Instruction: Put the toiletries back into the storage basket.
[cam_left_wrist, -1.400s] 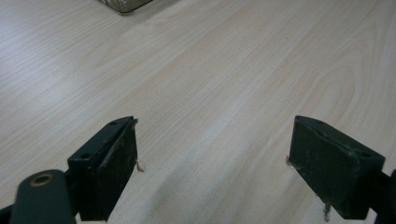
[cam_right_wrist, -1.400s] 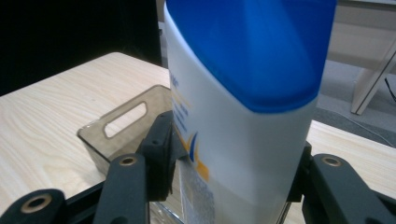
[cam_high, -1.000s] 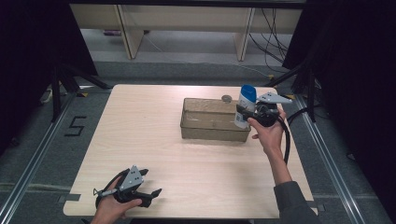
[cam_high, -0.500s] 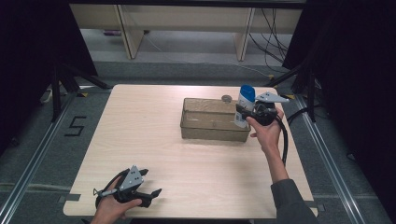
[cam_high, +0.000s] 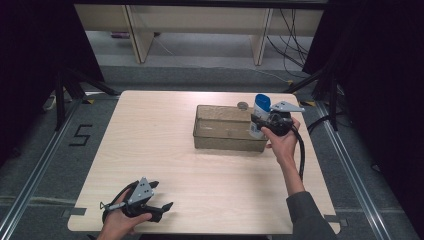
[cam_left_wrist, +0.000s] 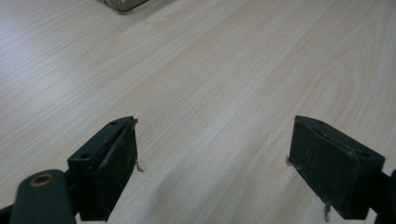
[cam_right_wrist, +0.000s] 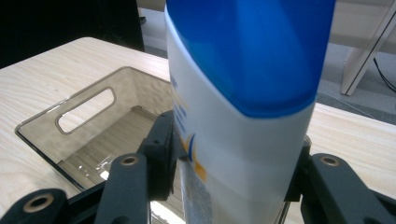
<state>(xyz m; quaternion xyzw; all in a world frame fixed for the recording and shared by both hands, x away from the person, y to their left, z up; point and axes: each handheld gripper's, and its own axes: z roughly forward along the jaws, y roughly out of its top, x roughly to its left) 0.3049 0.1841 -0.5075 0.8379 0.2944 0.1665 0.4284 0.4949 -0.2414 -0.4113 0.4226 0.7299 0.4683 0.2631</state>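
Note:
My right gripper is shut on a white bottle with a blue cap, held upright at the right end of a clear smoky plastic bin. In the right gripper view the bottle stands between the jaws, with the bin below and to the left, its bottom bare. My left gripper rests in a hand near the table's front left edge, jaws wide apart. The left gripper view has its fingers spread over bare wood, nothing between them.
A small round grey object lies on the table just behind the bin. The light wooden table stands on a grey floor, with metal rails at both sides and shelving legs behind.
The right gripper with the bottle has shifted very slightly toward the bin. The left gripper has not moved.

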